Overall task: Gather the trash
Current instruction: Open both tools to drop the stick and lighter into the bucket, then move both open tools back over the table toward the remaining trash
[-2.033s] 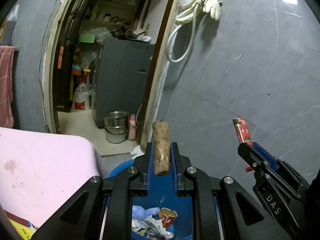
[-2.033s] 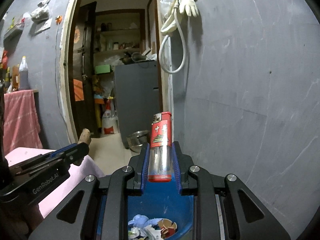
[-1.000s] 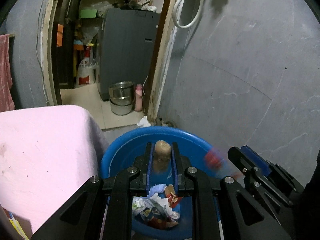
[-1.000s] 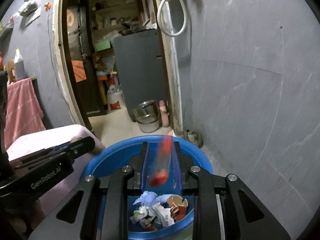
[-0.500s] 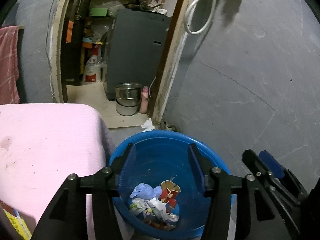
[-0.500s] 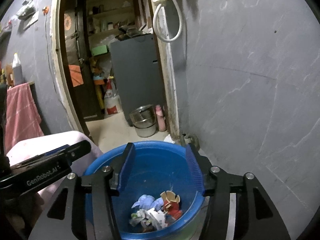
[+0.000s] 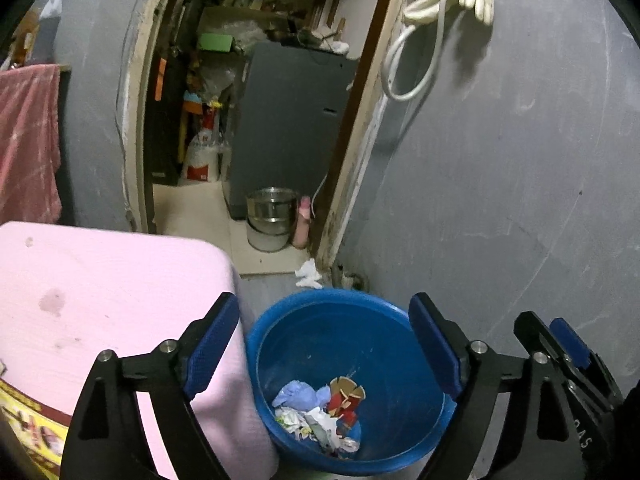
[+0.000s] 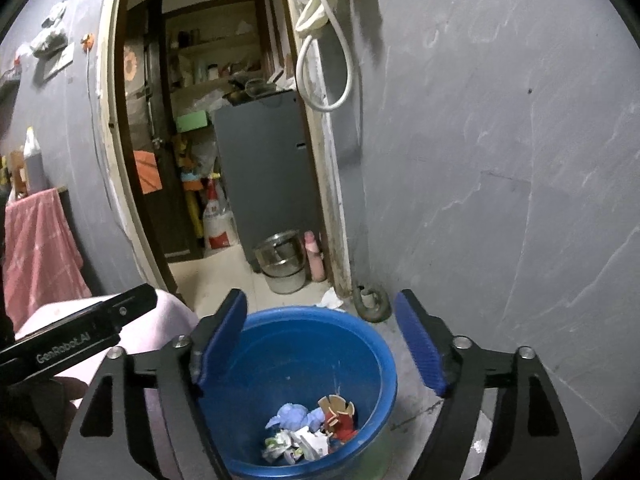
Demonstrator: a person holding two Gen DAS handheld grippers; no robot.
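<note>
Both claws hang over the blue bucket point(image 7: 344, 328), the left gripper point(image 7: 326, 346) and the right gripper point(image 8: 320, 340) each spread wide with nothing between the jaws. The trash point(image 8: 310, 432) lies in a heap on the bucket's bottom, toward its near wall. The bucket stands on the floor just beside the pink table's point(image 7: 100, 280) corner, near the grey wall point(image 8: 500, 160).

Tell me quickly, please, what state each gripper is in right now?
Left gripper: open, holding nothing, above the blue bin.
Right gripper: open, holding nothing, also above the bin.
</note>
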